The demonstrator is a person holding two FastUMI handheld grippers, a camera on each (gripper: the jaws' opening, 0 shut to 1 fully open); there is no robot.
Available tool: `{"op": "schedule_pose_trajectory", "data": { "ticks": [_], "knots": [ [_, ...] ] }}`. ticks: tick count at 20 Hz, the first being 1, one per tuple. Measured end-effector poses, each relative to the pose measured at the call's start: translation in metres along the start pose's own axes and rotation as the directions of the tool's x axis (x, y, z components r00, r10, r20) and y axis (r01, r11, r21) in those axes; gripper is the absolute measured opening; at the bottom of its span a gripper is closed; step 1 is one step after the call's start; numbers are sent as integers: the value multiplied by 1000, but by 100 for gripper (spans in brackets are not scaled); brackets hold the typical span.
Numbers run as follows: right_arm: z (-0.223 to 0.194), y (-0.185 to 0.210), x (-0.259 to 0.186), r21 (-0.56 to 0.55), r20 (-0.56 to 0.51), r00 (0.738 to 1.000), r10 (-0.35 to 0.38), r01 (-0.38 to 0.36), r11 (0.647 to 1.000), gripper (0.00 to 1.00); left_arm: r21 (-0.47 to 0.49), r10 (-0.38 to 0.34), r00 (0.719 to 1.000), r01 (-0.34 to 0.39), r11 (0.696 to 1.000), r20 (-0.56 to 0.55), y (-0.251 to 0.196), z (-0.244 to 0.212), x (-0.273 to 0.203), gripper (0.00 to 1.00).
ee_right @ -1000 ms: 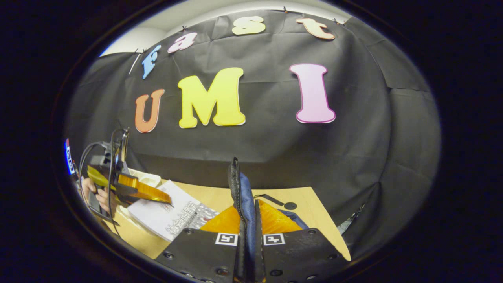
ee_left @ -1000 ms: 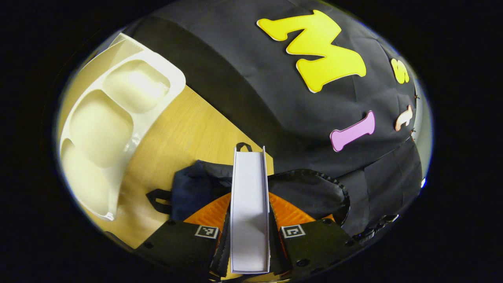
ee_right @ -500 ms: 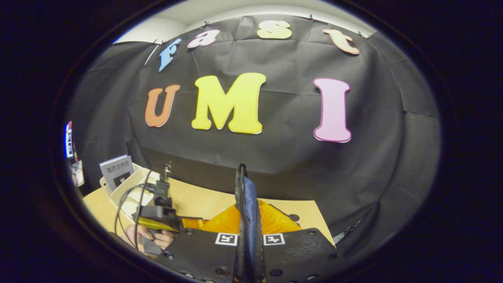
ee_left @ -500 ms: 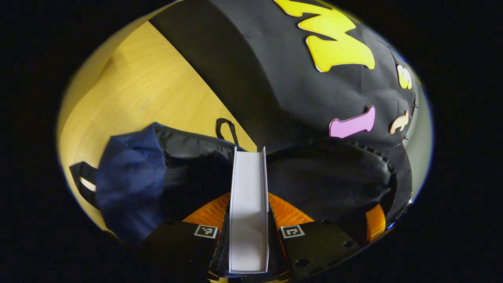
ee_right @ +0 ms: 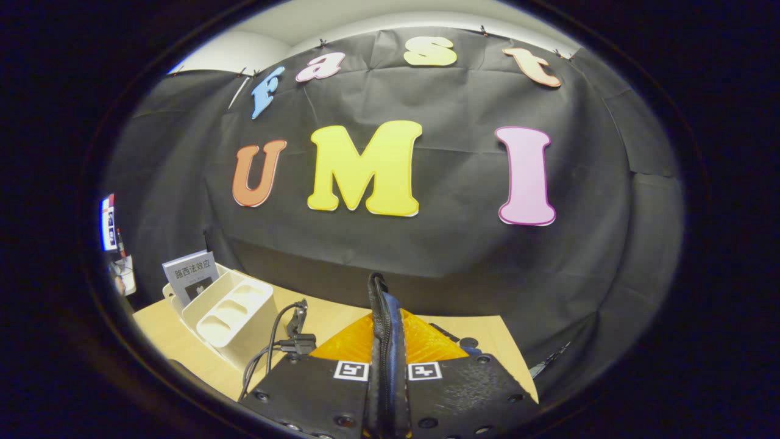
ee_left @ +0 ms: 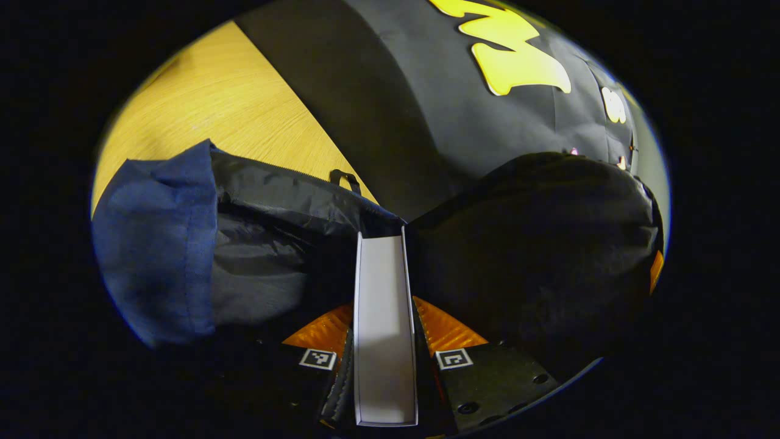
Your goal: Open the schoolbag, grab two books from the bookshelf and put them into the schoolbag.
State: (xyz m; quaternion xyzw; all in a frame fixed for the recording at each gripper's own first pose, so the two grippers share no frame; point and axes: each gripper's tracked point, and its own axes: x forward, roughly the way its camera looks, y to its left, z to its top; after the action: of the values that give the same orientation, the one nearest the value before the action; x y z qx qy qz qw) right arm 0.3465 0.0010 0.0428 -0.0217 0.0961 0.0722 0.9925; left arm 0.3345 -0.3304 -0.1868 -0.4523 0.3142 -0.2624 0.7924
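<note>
While the right gripper [ee_right: 387,360] stays clamped on the schoolbag's zippered rim [ee_right: 379,305], lifting it, the left gripper [ee_left: 385,341] grips a book [ee_left: 382,317] edge-on, its far end at the schoolbag [ee_left: 256,244] mouth; the step in hand is loading; next, push toward twelve o'clock, then release; another book [ee_right: 190,274] waits in the bookshelf [ee_right: 234,314] at nine o'clock.

The book's [ee_left: 385,329] far end is buried in the schoolbag's [ee_left: 256,244] dark inside, so you can't see how deep it goes. The bookshelf's [ee_right: 228,311] book cover [ee_right: 190,274] is too tiny to make out.
</note>
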Motion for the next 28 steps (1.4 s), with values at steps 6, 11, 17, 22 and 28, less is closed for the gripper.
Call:
{"op": "schedule_pose_trajectory", "data": {
  "ticks": [6, 11, 17, 22, 28],
  "knots": [
    [-18, -26, -5, 56, -4, 999, -49, 49, 997, 8, 337, 247, 968, -243, 910, 33, 26, 11, -28, 76],
    [-35, -35, -8, 82, -9, 997, -78, 78, 994, 8, 477, 230, 962, -274, 835, 149, -9, 53, -87, 75],
    [-44, -29, -12, 130, 16, 998, -56, 54, 990, 9, 587, 214, 910, -395, 706, 355, -40, 131, -187, 84],
    [-50, -26, -15, 127, 41, 998, -55, 49, 991, 8, 606, 254, 856, -502, 617, 451, -46, 184, -264, 96],
    [-62, -34, -11, 179, 32, 999, -34, 27, 983, 9, 590, 338, 750, -658, 468, 568, -37, 253, -350, 96]
  ]
}}
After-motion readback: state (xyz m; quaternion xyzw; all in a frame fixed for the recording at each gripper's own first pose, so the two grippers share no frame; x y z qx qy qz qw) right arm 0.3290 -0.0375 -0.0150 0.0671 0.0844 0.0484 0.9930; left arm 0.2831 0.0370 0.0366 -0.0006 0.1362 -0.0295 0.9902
